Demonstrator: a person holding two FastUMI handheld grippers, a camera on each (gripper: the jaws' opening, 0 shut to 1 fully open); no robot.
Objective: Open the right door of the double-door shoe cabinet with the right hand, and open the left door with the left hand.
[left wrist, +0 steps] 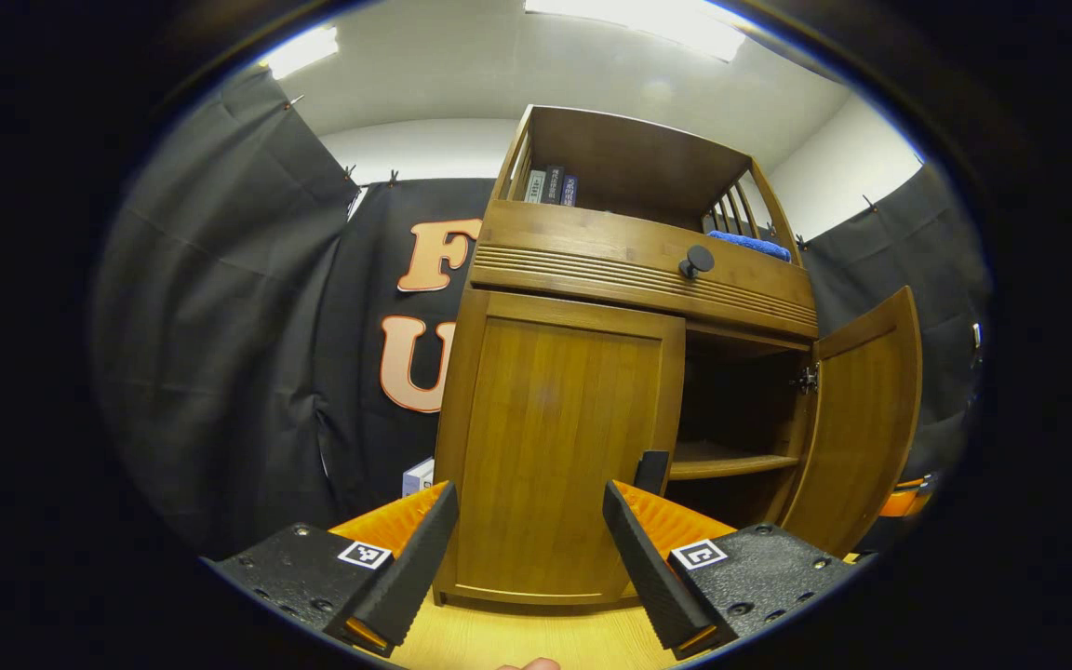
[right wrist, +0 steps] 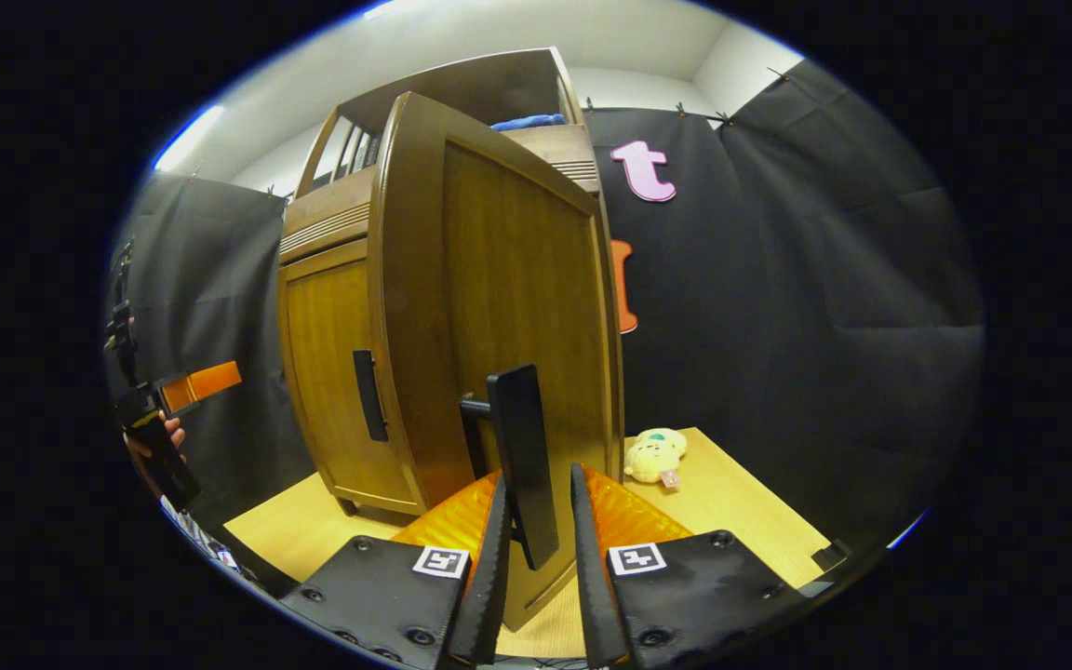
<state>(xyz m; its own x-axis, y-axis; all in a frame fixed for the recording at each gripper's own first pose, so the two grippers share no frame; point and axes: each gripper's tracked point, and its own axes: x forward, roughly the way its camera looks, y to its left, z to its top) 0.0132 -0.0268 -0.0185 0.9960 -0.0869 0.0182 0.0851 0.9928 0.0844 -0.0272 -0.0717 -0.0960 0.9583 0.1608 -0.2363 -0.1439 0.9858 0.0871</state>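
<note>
The wooden shoe cabinet (left wrist: 582,279) stands on a light wooden floor. Its left door (left wrist: 555,447) is closed, and a dark upright handle (left wrist: 652,470) sits at its inner edge. My left gripper (left wrist: 531,549) is open just in front of that door, the handle close to its right finger. The right door (right wrist: 508,307) is swung out wide, showing an inner shelf (left wrist: 731,461). My right gripper (right wrist: 536,563) is shut on the right door's handle (right wrist: 522,447). In the right gripper view the left door's handle (right wrist: 366,395) shows, and the left gripper (right wrist: 187,391) is held by a hand at far left.
A drawer with a round knob (left wrist: 696,261) runs above the doors. Books (left wrist: 550,186) and a blue cloth (left wrist: 750,244) lie on the top shelf. A plush toy (right wrist: 652,456) sits on the floor (right wrist: 741,521) right of the cabinet. A small box (left wrist: 418,476) stands at its left.
</note>
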